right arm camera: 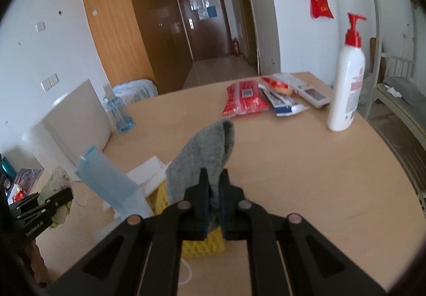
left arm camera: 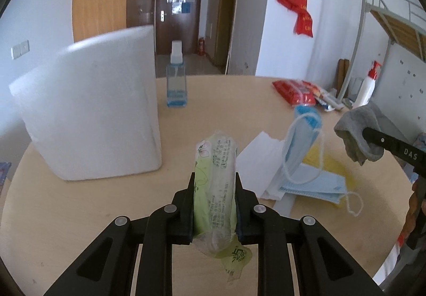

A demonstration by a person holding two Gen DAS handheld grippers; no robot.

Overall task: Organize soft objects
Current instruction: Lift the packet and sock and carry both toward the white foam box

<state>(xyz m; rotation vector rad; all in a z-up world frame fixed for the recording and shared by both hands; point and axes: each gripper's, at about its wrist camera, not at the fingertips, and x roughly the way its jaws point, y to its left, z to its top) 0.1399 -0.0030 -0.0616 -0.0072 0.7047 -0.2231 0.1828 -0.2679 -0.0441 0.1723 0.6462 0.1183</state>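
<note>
Evidently both loads are mid-carry: the left gripper [left arm camera: 214, 186] clamps a green plastic-wrapped tissue pack [left arm camera: 215, 184], white foam box [left arm camera: 90, 112] at ten o'clock; the right gripper [right arm camera: 214, 184] pinches a grey knitted cloth [right arm camera: 205, 152] above the table [right arm camera: 306, 176]. Next, each probably needs setting down.

glossy crinkled plastic tissue pack [left arm camera: 215, 184], matt knitted grey cloth [right arm camera: 206, 154]

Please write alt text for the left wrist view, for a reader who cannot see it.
The left tongs grip a green tissue pack upright above a round wooden table. A white foam box stands left; blue face masks lie right, where the right tongs hold a grey cloth.
</note>
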